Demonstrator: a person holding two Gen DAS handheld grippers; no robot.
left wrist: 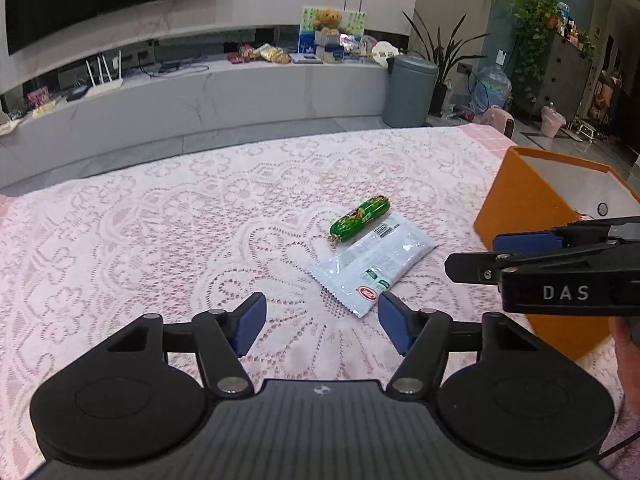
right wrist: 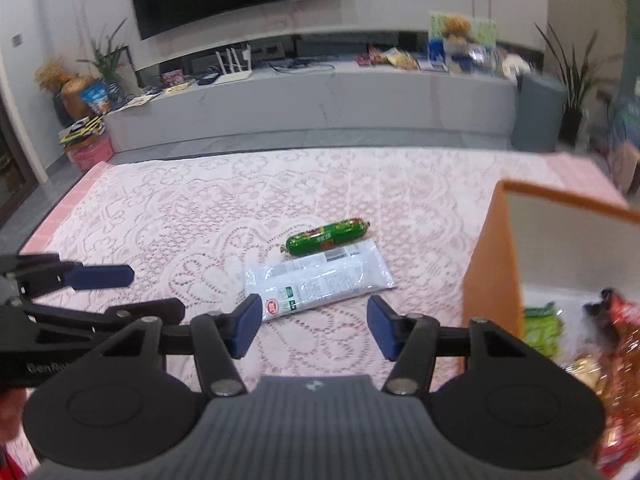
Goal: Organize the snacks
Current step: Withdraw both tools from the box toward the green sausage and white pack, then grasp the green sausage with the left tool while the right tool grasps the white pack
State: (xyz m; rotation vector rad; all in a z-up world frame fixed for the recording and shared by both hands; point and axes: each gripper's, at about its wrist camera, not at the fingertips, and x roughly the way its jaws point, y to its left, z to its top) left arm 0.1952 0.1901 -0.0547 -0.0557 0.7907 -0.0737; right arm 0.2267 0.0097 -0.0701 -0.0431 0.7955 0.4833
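Pink lace is covering the table (left wrist: pixel 160 216) you are working over, and two snacks are waiting on it: a green sausage (left wrist: pixel 359 218) and a white packet (left wrist: pixel 374 264), lying touching each other, side by side; the orange box (right wrist: pixel 494 264) is standing to their right, already holding several snacks; you are holding the left gripper (left wrist: pixel 320 322) released just short of the packet's near end, nothing between its pads; the right gripper (right wrist: pixel 310 326) is hovering likewise spread and empty; judging by this, you are lining up the next pick, which is calling for lowering over the packet without nudging the sausage.
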